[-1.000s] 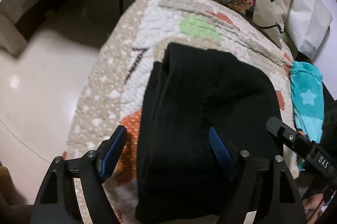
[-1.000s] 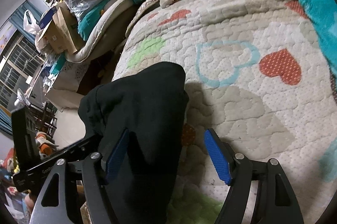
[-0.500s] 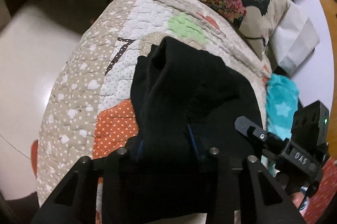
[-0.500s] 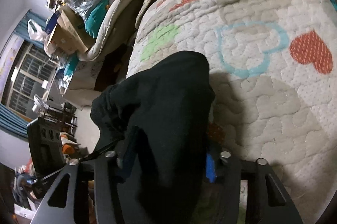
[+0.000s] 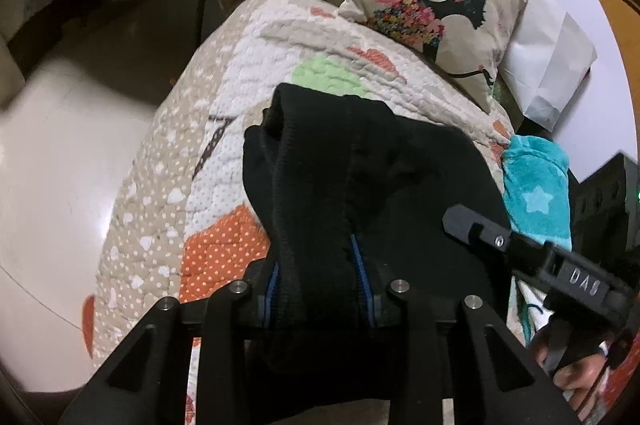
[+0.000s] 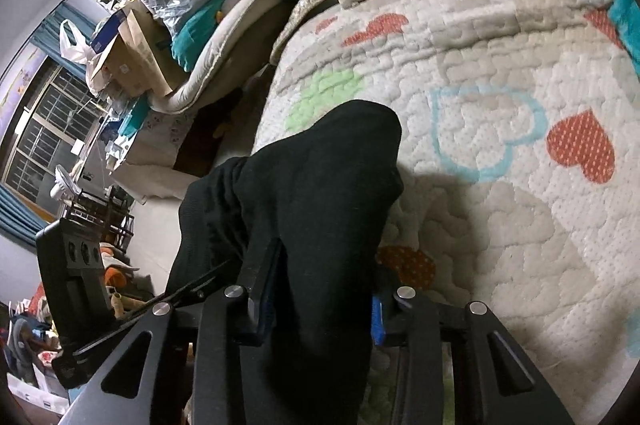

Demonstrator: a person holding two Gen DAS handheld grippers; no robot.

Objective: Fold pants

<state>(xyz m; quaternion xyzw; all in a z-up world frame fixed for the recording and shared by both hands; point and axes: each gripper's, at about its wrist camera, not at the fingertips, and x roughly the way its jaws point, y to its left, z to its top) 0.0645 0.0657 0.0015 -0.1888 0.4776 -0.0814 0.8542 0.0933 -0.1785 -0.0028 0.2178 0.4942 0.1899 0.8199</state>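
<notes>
Now both grippers — left point(image 5: 320, 289), right point(image 6: 320, 301) — pinch the black pants point(image 5: 360, 185)

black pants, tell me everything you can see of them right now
The black pants look like a thick, ribbed knit, bunched into a folded bundle on the heart-patterned quilt. The left gripper and right gripper are each shut on the near end. The far end rests rounded on the quilt, near its edge.
</notes>
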